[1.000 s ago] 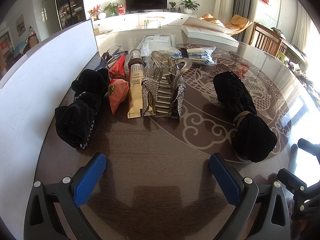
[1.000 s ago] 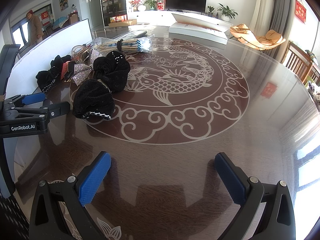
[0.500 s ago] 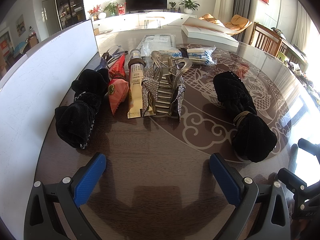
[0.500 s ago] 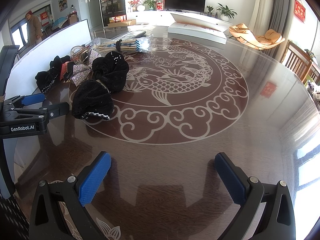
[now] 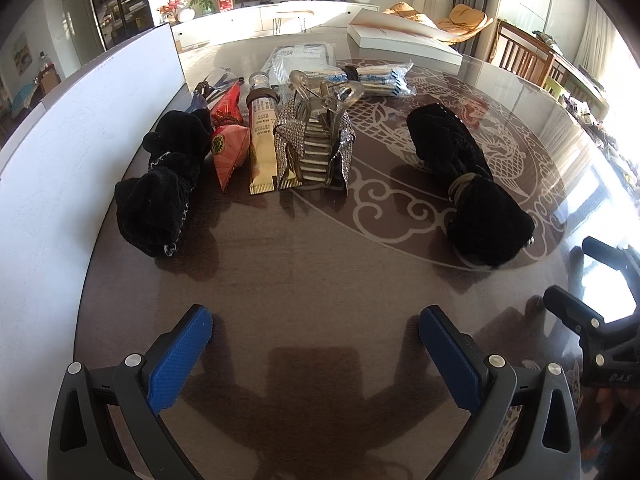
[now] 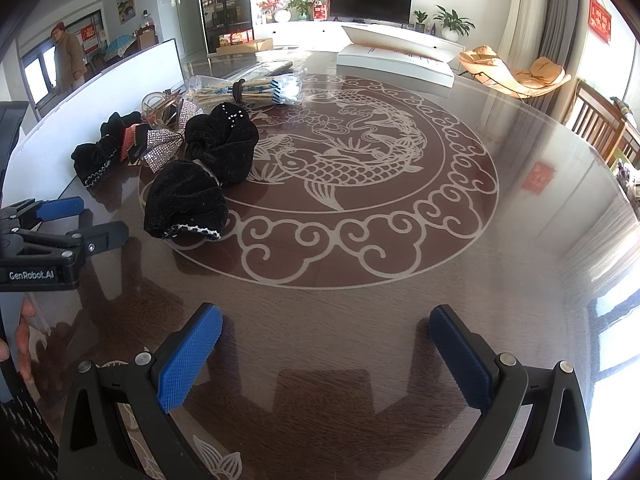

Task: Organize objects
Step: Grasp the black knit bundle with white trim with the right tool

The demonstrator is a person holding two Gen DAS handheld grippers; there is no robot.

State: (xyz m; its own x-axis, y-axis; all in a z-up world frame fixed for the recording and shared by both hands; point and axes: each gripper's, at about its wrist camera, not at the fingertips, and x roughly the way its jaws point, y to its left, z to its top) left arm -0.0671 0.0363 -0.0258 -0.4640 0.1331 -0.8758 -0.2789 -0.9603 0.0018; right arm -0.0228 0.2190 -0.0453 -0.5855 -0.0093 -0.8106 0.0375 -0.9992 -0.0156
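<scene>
I'm holding my left gripper (image 5: 316,336) with fingers spread wide, gripping nothing, over bare table (image 5: 312,264); my right gripper (image 6: 326,332) is likewise gaping wide and empty; a row is lying far left by the white board (image 5: 80,128): black bow (image 5: 164,184), red packet (image 5: 228,148), gold tube (image 5: 262,148), rhinestone clip (image 5: 320,148); another black bow (image 5: 472,184) is sitting apart at right; open wood is stretching near and right.
</scene>
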